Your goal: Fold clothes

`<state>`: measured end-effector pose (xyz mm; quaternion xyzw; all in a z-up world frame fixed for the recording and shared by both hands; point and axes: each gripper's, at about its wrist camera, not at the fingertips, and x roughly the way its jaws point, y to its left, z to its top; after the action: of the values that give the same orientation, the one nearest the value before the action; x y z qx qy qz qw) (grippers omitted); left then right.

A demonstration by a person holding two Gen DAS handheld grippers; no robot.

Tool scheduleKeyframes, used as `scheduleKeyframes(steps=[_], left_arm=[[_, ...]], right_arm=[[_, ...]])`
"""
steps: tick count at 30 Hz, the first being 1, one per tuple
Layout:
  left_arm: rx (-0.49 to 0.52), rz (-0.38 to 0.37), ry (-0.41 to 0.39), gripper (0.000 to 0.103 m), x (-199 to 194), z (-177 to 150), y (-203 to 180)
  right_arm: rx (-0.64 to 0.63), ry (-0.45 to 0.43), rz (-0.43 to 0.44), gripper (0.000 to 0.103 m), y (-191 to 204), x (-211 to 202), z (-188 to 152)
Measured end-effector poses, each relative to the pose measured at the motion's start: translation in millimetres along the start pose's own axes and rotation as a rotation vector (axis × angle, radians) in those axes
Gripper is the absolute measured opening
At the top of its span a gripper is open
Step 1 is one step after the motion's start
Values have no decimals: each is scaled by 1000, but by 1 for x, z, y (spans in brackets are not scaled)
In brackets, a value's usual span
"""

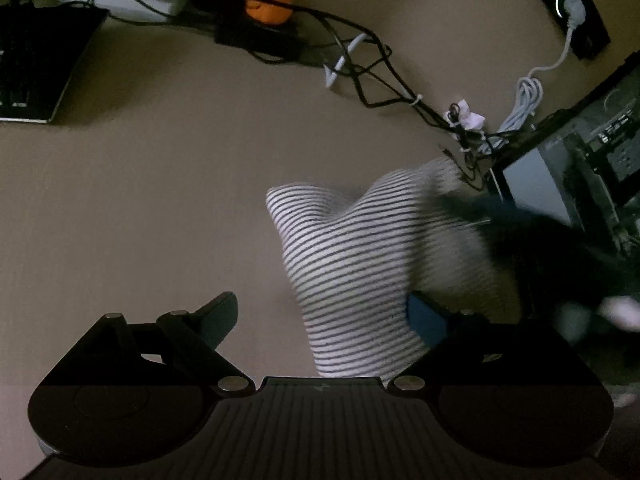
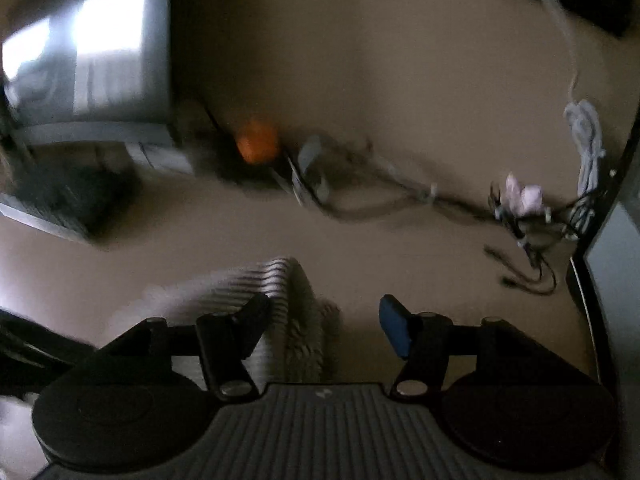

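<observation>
Striped garment (image 1: 360, 264) bunched on tan tabletop (image 1: 140, 200), lying between fingers of left gripper (image 1: 324, 320), w/ jaws spread wide, nothing pinched. Right gripper (image 2: 324, 320) also wide apart, not gripping; same cloth (image 2: 280, 300) just ahead of its left finger, blurred. Tangle of black cables (image 1: 360, 64) & orange obj (image 1: 270, 4) farther back, well apart from cloth. Keyboard (image 1: 32, 68) at far left.

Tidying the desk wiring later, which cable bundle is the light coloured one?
The coiled pale grey cable running to the round plug; the tangled cables beside it are black.
</observation>
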<state>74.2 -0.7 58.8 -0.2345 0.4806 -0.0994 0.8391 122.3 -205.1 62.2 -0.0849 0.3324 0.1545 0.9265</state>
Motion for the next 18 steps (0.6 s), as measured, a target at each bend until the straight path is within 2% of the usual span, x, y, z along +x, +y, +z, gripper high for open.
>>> scheduleKeyframes(steps=[3,6,8,11,13,15,17,18], left_arm=[[6,-17,4,95,-5,-1,-2],[-3,-65,34,96,-5,-7,1],[-37,-119,65,96,1,-12,4],[-83,-183,100,96,12,-15,5],[-79,-186,110,96,17,-16,1],[-64,-182,110,96,18,-16,-3],[-60,-184,112,96,19,-16,-4],[-61,-185,114,96,19,-16,-5]], right_arm=[[-53,4,-63,68,6,25,-11],[-9,10,-27,69,-3,23,-10],[11,11,-20,75,-8,24,-12],[69,24,6,75,-13,20,-11],[129,25,42,77,-21,11,-11],[149,40,43,83,-23,6,-16],[168,55,43,99,-26,1,-21],[178,62,43,103,-27,-2,-23]])
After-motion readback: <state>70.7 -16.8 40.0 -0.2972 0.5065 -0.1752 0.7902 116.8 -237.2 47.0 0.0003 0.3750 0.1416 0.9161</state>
